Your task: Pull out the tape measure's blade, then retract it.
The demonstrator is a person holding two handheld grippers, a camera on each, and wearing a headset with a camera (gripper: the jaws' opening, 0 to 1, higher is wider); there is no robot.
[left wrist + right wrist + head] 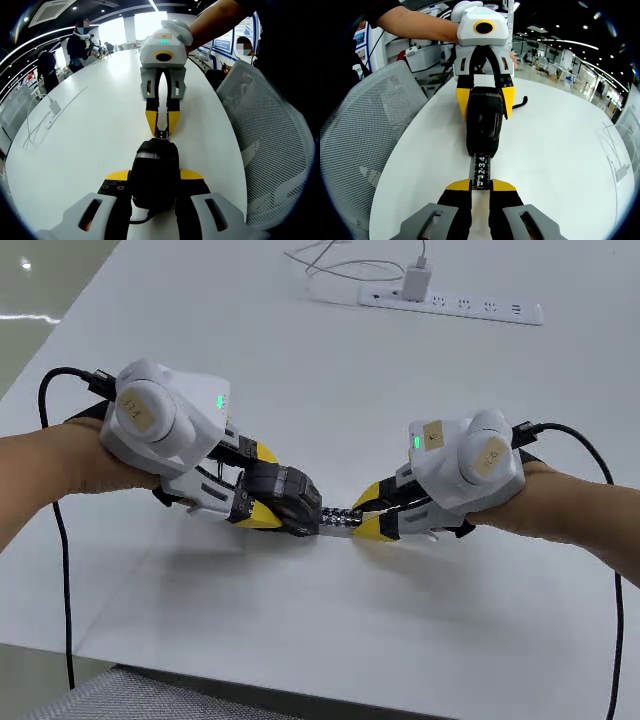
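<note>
A black tape measure case (283,499) rests low over the white table, clamped between the yellow-tipped jaws of my left gripper (262,489). In the left gripper view the case (154,170) sits between the jaws, with my right gripper (161,120) straight ahead. A short length of blade (338,519) runs from the case to my right gripper (366,517), which is shut on the blade's end. In the right gripper view the numbered blade (481,171) leads from the case (483,120) down into the closed jaws of my right gripper (481,186).
A white power strip (452,302) with a plugged charger and white cables lies at the table's far edge. A grey mesh chair (367,145) stands beside the table (330,380). Black cables trail from both grippers. People stand in the background of the left gripper view.
</note>
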